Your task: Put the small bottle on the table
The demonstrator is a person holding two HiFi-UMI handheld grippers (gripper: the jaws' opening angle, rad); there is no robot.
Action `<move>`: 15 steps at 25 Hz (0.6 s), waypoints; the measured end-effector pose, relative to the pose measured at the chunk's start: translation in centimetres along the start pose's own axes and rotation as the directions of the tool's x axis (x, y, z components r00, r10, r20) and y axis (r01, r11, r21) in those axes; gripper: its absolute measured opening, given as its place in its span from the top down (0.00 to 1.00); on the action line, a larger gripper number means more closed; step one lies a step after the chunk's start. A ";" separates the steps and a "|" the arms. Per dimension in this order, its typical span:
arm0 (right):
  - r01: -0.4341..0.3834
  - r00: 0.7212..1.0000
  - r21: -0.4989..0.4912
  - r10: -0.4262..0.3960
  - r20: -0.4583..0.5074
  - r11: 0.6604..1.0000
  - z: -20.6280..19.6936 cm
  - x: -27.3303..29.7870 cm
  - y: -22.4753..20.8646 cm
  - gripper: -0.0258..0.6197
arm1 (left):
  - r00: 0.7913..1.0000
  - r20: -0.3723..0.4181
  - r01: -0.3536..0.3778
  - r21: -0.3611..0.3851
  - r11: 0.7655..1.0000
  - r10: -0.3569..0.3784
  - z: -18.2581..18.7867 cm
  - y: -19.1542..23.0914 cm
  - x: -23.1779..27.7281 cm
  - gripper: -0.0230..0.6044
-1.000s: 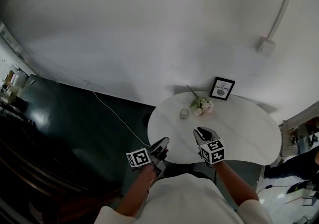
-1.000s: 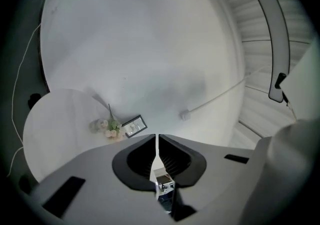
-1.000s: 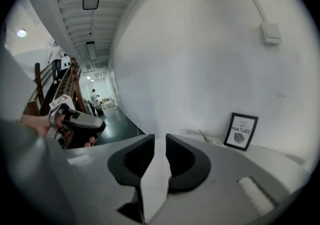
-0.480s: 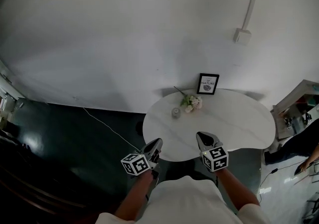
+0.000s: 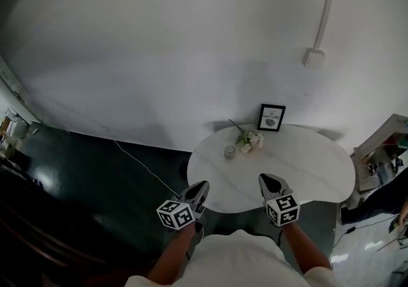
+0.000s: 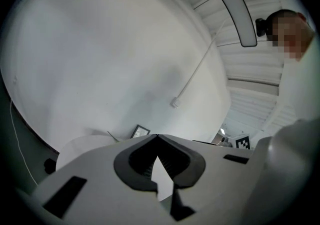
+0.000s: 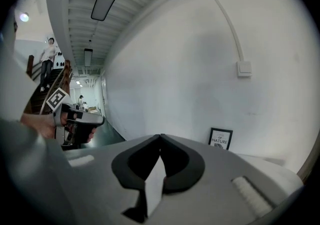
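1 table, 1 frame, 1 bouquet

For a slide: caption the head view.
Left gripper and right gripper, both shut, near white table with flowers, frame.

The head view looks from above the person, forward and steeply down, with the framed picture standing far from the lens at the back edge of the counter. The left gripper view sits low, short of the counter's near edge, rolled to one side, and faces the framed picture (small, just left of its jaw tips). The right gripper view faces the same way, with the framed picture larger and to the right of its jaw tips. All three views share the framed picture, the counter and the white wall behind the picture. Each gripper view also catches part of the other gripper.
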State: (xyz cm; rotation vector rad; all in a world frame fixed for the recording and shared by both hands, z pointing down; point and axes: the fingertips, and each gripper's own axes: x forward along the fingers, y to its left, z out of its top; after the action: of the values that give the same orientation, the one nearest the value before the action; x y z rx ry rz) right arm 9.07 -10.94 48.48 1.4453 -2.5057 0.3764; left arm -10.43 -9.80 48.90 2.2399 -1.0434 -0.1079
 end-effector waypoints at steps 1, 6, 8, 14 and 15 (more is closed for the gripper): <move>-0.006 1.000 -0.001 0.006 0.003 1.000 0.2 0.0 -0.2 0.94 | 1.000 0.004 -0.015 0.016 1.000 0.015 0.2 -0.1 0.0 0.96; -0.049 0.999 -0.021 0.049 0.009 0.999 1.1 0.4 -1.1 0.94 | 0.998 0.032 -0.055 0.059 0.997 0.054 1.1 -0.2 0.5 0.96; -0.059 0.998 -0.035 0.060 0.014 0.998 1.4 0.3 -1.3 0.94 | 0.998 0.038 -0.059 0.063 0.996 0.057 1.2 -0.4 0.8 0.96; -0.081 0.996 -0.050 0.082 0.032 0.995 2.2 0.1 -1.8 0.94 | 0.997 0.043 -0.063 0.069 0.996 0.060 1.0 -1.2 1.7 0.96; -0.083 0.996 -0.050 0.085 0.033 0.995 2.2 0.0 -1.8 0.94 | 0.997 0.043 -0.063 0.070 0.996 0.060 0.9 -1.3 1.6 0.96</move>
State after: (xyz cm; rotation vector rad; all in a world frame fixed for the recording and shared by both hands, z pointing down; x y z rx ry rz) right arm 10.50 -12.52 46.59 1.3435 -2.5907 0.3056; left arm -8.76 -10.84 47.68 2.2751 -1.1542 -0.0911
